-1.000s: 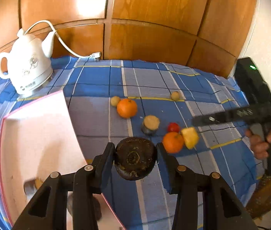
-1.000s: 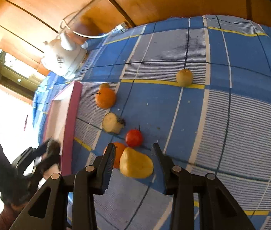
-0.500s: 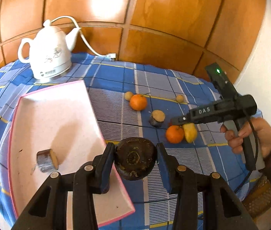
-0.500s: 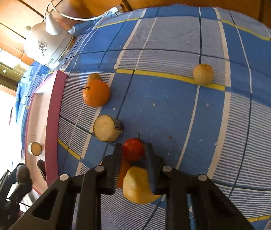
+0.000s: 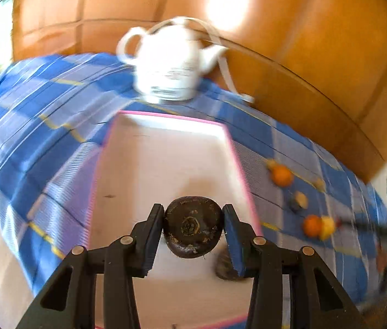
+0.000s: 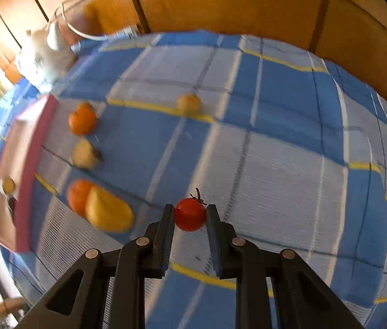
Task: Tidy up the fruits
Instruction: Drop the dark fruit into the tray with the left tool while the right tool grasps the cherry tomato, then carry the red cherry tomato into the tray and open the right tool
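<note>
Dark fruit (image 5: 193, 226) now over tray (image 5: 166, 126)

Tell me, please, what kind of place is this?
Probably a home dining or kitchen table: a blue checked tablecloth covers it, a white electric kettle with its cord stands beside a pink-rimmed tray, and wooden panelling lines the wall behind.

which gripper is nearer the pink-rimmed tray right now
Left. The left gripper is over the tray, shut on a dark round fruit. The right gripper is out over the blue cloth, beside the tray, shut on the small tomato.
</note>
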